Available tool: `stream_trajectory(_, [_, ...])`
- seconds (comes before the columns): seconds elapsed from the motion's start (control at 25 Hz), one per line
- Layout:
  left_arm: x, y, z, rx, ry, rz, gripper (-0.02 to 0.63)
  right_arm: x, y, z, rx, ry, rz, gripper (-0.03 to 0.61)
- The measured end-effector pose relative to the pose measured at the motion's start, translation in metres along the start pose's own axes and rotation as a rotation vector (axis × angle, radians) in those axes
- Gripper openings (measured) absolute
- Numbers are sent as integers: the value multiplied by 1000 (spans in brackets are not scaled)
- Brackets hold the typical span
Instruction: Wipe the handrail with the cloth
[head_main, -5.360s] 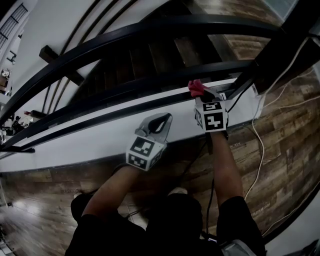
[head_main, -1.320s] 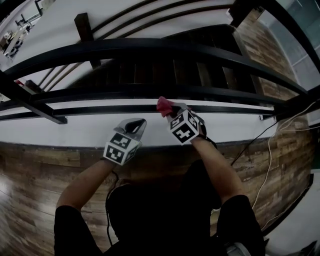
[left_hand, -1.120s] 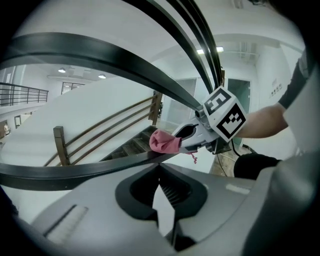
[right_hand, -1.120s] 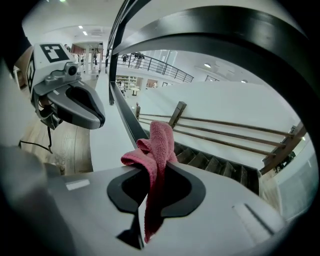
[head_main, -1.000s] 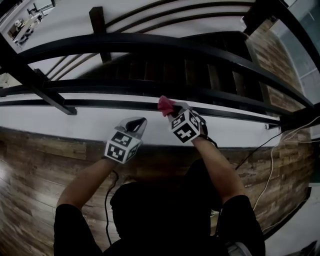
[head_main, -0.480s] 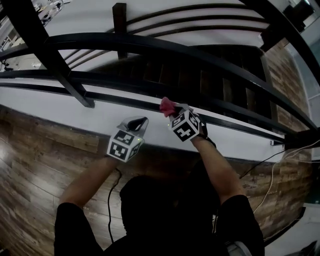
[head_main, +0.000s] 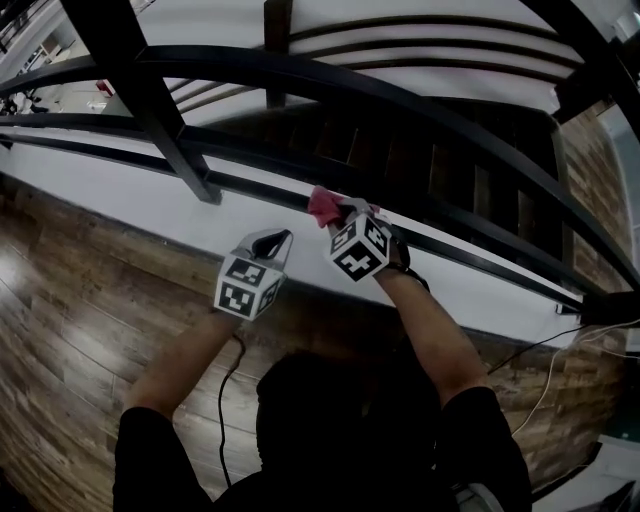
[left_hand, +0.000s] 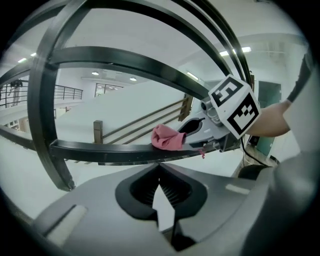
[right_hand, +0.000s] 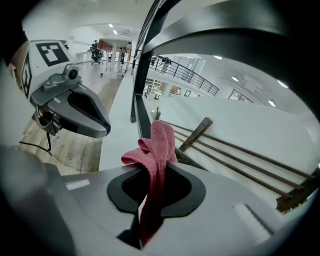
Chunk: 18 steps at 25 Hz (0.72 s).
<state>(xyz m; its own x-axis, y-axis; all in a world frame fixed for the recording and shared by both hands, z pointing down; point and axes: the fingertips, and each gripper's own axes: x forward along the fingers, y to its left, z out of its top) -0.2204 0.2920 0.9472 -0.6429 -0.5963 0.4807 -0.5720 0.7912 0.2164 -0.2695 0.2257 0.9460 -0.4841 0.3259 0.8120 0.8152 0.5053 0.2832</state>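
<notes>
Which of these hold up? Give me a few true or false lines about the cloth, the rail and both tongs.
1. The right tongs are shut on the pink cloth. True.
2. The left tongs grip a second cloth. False: they are shut with nothing between them.
3. The cloth sits on top of the black handrail. True, as the left gripper view shows.
4. The left tongs clamp the handrail. False: they are held short of it, on the person's side.
5. The floor below is white tile. False: it is wood plank.
</notes>
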Motion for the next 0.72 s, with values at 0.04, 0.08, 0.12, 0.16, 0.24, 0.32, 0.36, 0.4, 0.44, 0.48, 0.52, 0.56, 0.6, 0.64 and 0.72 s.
stream_trajectory(0.04, [-1, 4, -1, -8, -7, 10, 0, 2, 1, 5, -5, -4, 3, 51])
stream_trajectory(0.08, [-3, 9, -3, -17, -13, 20, 0, 4, 3, 10, -8, -9, 6, 51])
stream_trajectory(0.12, [-5, 13, -4, -25, -17, 30, 0, 5, 6, 14, -11, -14, 10, 51])
stream_trajectory(0.16, [-7, 17, -5, -33, -22, 39, 0, 7, 8, 18, -17, -19, 12, 51])
stream_trajectory(0.24, [-10, 25, -6, -46, -27, 57, 0, 10, 12, 26, -26, -29, 15, 51])
stream_trajectory(0.32, [-11, 33, -7, -53, -31, 77, 0, 13, 14, 33, -28, -40, 16, 51])
stream_trajectory(0.36, [-12, 38, -7, -56, -35, 90, 0, 14, 16, 37, -29, -45, 16, 51])
stream_trajectory(0.4, [-13, 42, -8, -60, -40, 103, 0, 15, 17, 40, -31, -50, 17, 51])
stream_trajectory(0.44, [-15, 47, -9, -67, -44, 118, 0, 16, 19, 43, -35, -55, 19, 51])
stream_trajectory(0.48, [-16, 51, -10, -73, -47, 134, 0, 17, 20, 46, -39, -59, 21, 51])
stream_trajectory(0.52, [-17, 56, -11, -77, -49, 152, 0, 18, 21, 49, -42, -64, 22, 51])
stream_trajectory(0.56, [-18, 60, -13, -76, -48, 170, 0, 19, 22, 52, -46, -69, 20, 51])
stream_trajectory(0.6, [-20, 64, -15, -70, -44, 187, 0, 20, 22, 55, -51, -74, 16, 51])
stream_trajectory(0.64, [-22, 68, -17, -63, -37, 201, 0, 21, 23, 58, -59, -77, 10, 51])
stream_trajectory(0.72, [-27, 75, -23, -66, -28, 219, 0, 25, 27, 63, -79, -80, 3, 50])
